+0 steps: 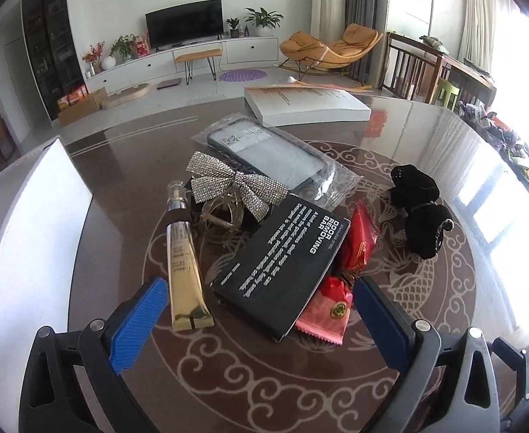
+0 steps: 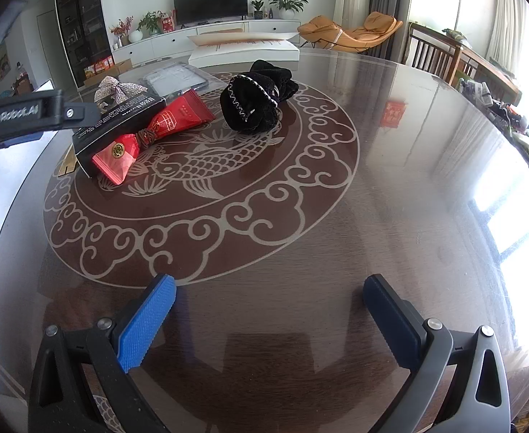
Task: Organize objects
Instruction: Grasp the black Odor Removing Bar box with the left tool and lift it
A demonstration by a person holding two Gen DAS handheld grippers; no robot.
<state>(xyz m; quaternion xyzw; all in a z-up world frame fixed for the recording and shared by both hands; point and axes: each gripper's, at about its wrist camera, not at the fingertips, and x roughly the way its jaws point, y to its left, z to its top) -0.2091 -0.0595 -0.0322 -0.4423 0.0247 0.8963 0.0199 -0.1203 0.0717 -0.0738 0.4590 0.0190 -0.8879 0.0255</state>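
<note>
Both tools gaped empty: left tool [image 1: 260,296] hovered over the black box [image 1: 282,263], gold tube [image 1: 186,252] just beside it, while right tool [image 2: 269,296] hung above bare desk [image 2: 372,180] well apart from that box.

On the counter [image 1: 120,187] the odor-bar box [image 1: 282,263] lies at the middle of the pile, its right edge overlapping two candy packets [image 1: 361,241]. The cosmetic tube [image 1: 185,263] lies just left of it, a bow hair claw [image 1: 228,191] behind, then a bagged phone case [image 1: 275,151]. A velvet scrunchie [image 1: 419,205] sits apart, right.
</note>
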